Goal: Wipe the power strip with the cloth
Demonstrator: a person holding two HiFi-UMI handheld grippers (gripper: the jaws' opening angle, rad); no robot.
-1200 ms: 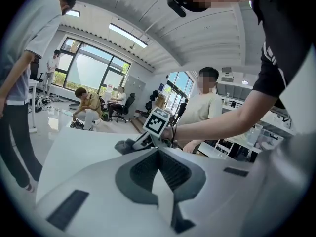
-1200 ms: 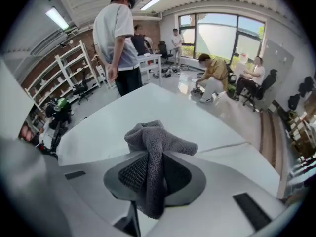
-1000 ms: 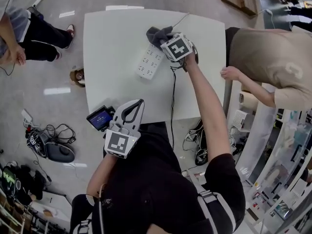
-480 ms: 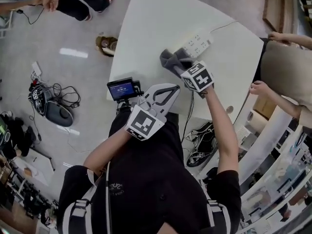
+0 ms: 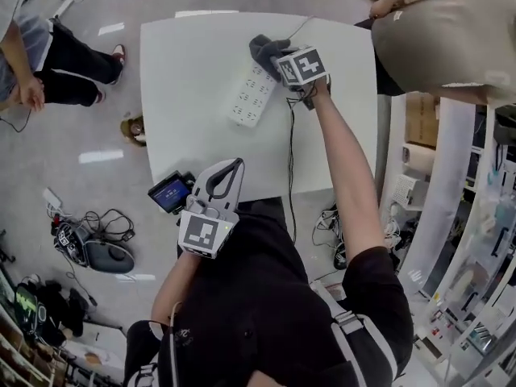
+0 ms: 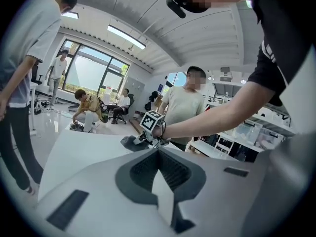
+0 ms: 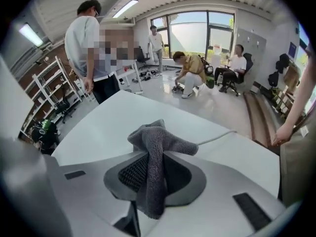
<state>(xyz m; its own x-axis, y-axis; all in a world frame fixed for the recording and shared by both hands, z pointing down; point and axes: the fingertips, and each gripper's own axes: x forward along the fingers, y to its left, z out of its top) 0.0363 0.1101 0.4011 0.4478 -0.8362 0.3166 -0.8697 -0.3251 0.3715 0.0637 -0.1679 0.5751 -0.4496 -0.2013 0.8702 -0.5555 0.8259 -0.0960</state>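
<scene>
I count one white table (image 5: 185,79), one white power strip (image 5: 251,97), one grey cloth (image 7: 154,174) and two grippers. There is also one small lit screen (image 5: 169,193) at the table's near edge, and two bystanders, one on either side of the table. My right gripper (image 7: 157,154) has its jaws clamped on the cloth, which bunches out past the tips and hangs down between the pads. The head view puts that bunch right at the far end of the power strip, though I can't tell whether it touches. The strip lies flat and slantwise on the far half of the table. My left gripper (image 6: 158,152) is off the near edge, its jaws closed together with nothing in them.
</scene>
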